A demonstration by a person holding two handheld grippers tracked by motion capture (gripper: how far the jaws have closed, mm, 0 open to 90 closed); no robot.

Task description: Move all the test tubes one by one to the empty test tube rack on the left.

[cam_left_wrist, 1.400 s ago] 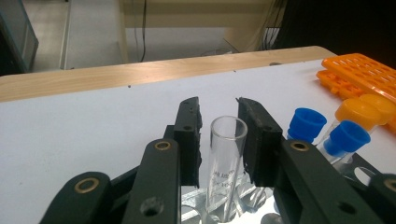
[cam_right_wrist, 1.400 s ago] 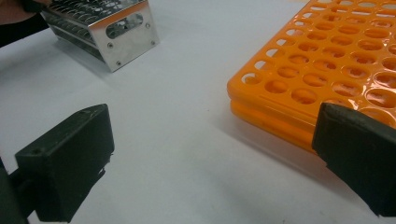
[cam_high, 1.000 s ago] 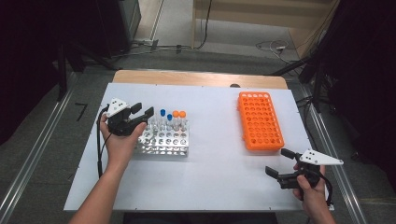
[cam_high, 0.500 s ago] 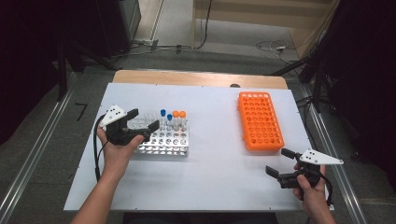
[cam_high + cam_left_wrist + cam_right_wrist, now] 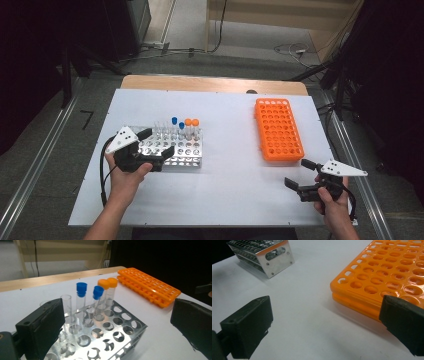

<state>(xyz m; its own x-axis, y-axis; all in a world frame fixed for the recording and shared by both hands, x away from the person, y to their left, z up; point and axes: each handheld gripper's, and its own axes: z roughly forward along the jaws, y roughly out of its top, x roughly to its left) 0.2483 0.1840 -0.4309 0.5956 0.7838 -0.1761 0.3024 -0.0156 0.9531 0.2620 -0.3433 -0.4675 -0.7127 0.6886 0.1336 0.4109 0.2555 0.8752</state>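
Left gripper (image 5: 156, 142) released at the metal rack (image 5: 186, 152), lower left of the high view.
Its jaws have just been opening, nothing between them, and it has slid left off the tubes since the earlier frame. Its own view shows two blue-capped tubes (image 5: 81, 298), two orange-capped tubes (image 5: 108, 296) and clear bare ones upright in round holes. Right gripper (image 5: 301, 173), released, empty, sits lower right by the orange rack (image 5: 278, 129) on the white counter (image 5: 230, 190).

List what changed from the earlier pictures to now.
The left tool drew back from the capped tubes toward the metal rack's near left corner; its jaws have just been opening, nothing between them. The right tool, orange rack and tubes stayed put.
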